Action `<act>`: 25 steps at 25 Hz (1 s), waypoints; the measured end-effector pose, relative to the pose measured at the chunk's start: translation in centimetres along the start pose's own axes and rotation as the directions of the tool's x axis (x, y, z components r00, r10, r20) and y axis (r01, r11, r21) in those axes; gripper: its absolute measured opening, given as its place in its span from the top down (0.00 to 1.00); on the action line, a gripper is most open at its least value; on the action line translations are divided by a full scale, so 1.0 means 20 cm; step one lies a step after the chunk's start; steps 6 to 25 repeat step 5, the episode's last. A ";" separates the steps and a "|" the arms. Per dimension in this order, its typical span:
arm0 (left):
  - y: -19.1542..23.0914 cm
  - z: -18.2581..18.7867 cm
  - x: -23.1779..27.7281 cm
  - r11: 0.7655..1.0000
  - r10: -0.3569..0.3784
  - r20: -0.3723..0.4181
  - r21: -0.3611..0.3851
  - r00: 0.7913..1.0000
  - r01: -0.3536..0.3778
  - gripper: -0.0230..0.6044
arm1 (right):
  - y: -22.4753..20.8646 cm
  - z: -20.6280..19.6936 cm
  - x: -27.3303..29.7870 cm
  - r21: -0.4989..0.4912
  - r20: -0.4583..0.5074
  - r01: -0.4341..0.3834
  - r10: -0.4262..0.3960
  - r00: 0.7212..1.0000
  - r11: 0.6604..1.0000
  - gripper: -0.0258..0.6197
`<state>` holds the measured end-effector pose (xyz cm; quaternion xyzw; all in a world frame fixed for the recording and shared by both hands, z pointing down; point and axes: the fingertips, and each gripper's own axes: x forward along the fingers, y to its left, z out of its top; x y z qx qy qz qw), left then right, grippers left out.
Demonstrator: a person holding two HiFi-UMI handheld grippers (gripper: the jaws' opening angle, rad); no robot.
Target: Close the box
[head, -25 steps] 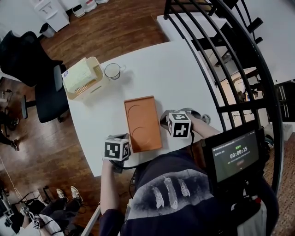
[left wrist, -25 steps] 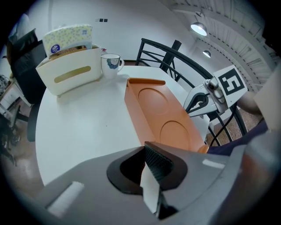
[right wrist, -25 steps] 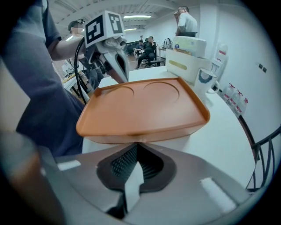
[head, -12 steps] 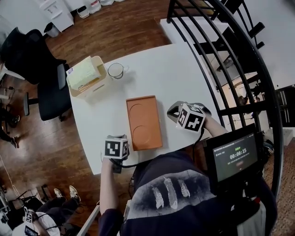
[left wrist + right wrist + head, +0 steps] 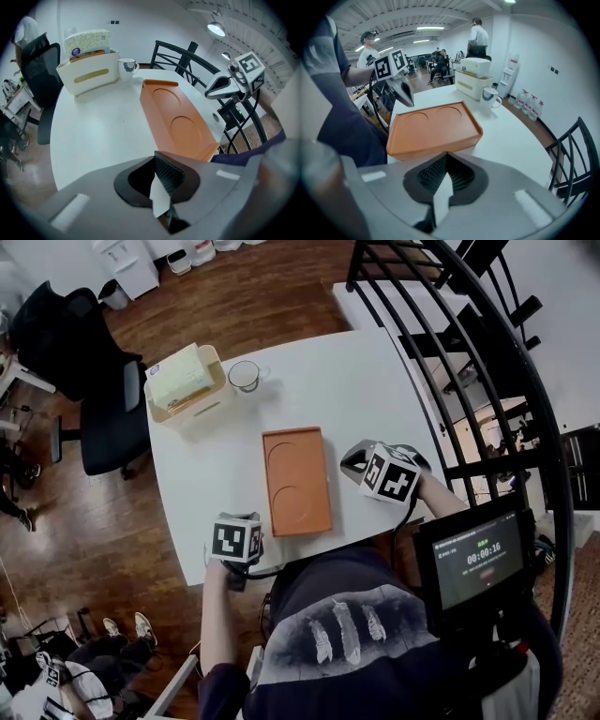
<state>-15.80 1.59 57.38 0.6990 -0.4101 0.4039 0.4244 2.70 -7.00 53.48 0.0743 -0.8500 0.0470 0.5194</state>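
The orange box [image 5: 297,480] lies flat on the white table [image 5: 356,390] with its lid down; two round shapes are pressed into the top. It also shows in the left gripper view [image 5: 180,124] and the right gripper view [image 5: 433,126]. My left gripper [image 5: 239,532] sits near the table's front edge, just left of the box's near corner, apart from it. Its jaws [image 5: 161,187] are shut with nothing between them. My right gripper [image 5: 361,463] hovers a short way right of the box, not touching it. It is shut and empty too [image 5: 443,187].
A cream holder with a tissue pack [image 5: 185,381] and a glass mug [image 5: 245,375] stand at the table's far left. A black office chair [image 5: 84,371] is beyond the left edge. A black metal railing [image 5: 450,334] runs along the right. People stand in the background.
My right gripper has drawn back to the right from the box's right edge and now stands apart from it. The left gripper has hardly moved.
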 end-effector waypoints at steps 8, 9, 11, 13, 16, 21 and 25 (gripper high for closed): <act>-0.03 -0.04 -0.07 1.000 0.005 0.007 0.012 1.000 -0.005 0.94 | 0.06 0.03 -0.03 -0.006 0.007 0.006 -0.006 1.000 1.000 0.95; -0.03 -0.04 -0.07 1.000 0.005 0.007 0.012 1.000 -0.005 0.94 | 0.06 0.03 -0.03 -0.006 0.007 0.006 -0.006 1.000 1.000 0.95; -0.03 -0.04 -0.07 1.000 0.005 0.007 0.012 1.000 -0.005 0.94 | 0.06 0.03 -0.03 -0.006 0.007 0.006 -0.006 1.000 1.000 0.95; -0.03 -0.04 -0.07 1.000 0.005 0.007 0.012 1.000 -0.005 0.94 | 0.06 0.03 -0.03 -0.006 0.007 0.006 -0.006 1.000 1.000 0.95; -0.03 -0.04 -0.07 1.000 0.005 0.007 0.012 1.000 -0.005 0.94 | 0.06 0.03 -0.03 -0.006 0.007 0.006 -0.006 1.000 1.000 0.95; -0.03 -0.04 -0.07 1.000 0.005 0.007 0.012 1.000 -0.005 0.94 | 0.06 0.03 -0.03 -0.006 0.007 0.006 -0.006 1.000 1.000 0.95; -0.03 -0.04 -0.07 1.000 0.005 0.007 0.012 1.000 -0.005 0.94 | 0.06 0.03 -0.03 -0.006 0.007 0.006 -0.006 1.000 1.000 0.95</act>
